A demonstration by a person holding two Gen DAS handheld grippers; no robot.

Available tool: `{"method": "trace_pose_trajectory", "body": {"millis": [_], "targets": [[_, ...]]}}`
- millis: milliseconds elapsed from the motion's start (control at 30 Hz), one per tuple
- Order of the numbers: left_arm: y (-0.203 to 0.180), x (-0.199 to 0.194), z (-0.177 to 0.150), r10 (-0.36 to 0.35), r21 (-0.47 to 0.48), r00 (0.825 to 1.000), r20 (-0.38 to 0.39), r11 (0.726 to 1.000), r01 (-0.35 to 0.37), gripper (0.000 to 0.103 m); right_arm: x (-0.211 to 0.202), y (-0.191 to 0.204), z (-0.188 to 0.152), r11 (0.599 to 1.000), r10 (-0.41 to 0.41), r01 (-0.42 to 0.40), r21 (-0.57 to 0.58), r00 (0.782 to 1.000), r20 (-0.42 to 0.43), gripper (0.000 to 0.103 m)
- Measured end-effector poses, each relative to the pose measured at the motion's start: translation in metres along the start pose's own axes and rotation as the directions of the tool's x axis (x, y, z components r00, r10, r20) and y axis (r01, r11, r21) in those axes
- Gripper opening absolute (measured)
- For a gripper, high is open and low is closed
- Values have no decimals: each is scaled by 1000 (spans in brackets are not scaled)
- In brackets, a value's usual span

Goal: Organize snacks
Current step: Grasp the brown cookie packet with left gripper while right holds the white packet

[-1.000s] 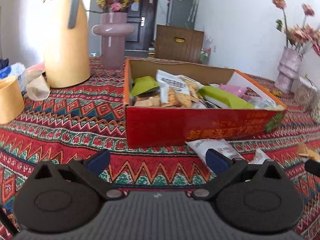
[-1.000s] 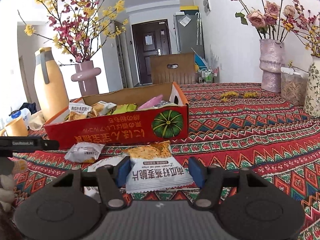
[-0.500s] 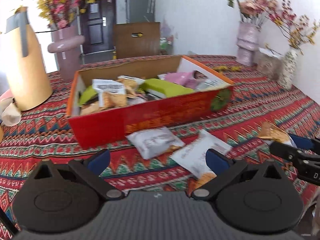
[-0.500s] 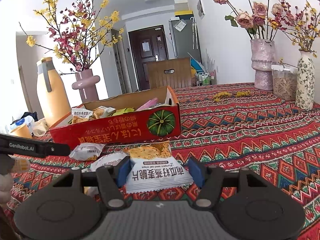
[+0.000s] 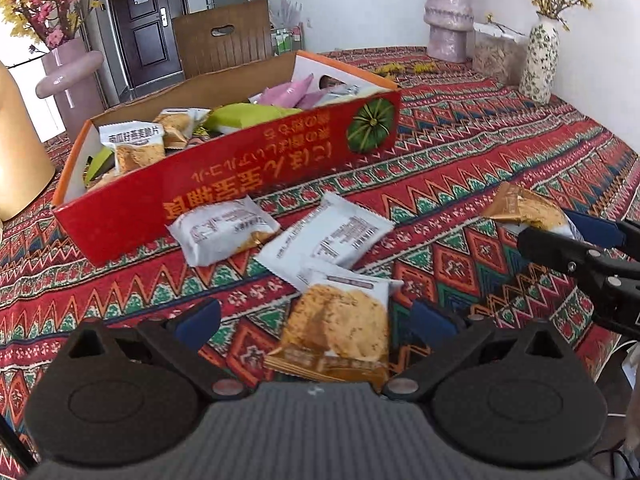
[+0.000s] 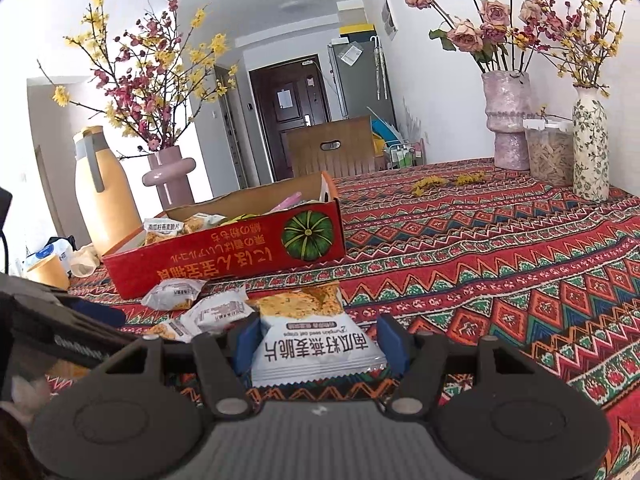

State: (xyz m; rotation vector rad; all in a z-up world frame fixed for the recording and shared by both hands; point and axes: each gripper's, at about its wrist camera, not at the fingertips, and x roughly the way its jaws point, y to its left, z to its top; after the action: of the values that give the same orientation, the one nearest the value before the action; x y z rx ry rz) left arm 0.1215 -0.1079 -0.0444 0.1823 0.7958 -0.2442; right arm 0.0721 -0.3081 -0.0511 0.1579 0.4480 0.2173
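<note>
**Between the left pads: a cracker packet, lengthwise**

Between the spread fingers of the left gripper [image 5: 316, 318] lies a cracker packet [image 5: 338, 328] flat on the cloth [image 5: 500, 152], its long axis running straight away from the claw, so the pads would close on its long sides. Neither pad touches it. The right gripper [image 6: 320, 344] pinches its own oat-crisp packet [image 6: 316, 340], lifted off the cloth. Beyond both, the red box [image 5: 256, 184] sits ahead and left, with two white packets [image 5: 224, 230] loose before its front wall.
</note>
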Motion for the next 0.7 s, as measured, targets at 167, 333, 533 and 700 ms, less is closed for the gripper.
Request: {"method": "trace_pose_trajectory", "body": {"millis": [167, 333, 533, 700], "targets": [[-7, 4, -1, -8, 22, 1000, -14, 1000, 8, 80, -1, -2, -1, 1000, 9, -9, 6, 1000, -1, 61], [-11, 5, -3, -51, 34, 998, -19, 998, 52, 54, -1, -1, -2, 1000, 16, -16, 4, 1000, -4, 61], [-13, 3, -4, -65, 41, 998, -8, 997, 65, 49, 1, 0, -3, 1000, 29, -29, 5, 1000, -5, 61], [-8, -3, -4, -68, 30, 997, 19, 997, 68, 48, 2, 0, -2, 1000, 27, -27, 7, 1000, -6, 61]]}}
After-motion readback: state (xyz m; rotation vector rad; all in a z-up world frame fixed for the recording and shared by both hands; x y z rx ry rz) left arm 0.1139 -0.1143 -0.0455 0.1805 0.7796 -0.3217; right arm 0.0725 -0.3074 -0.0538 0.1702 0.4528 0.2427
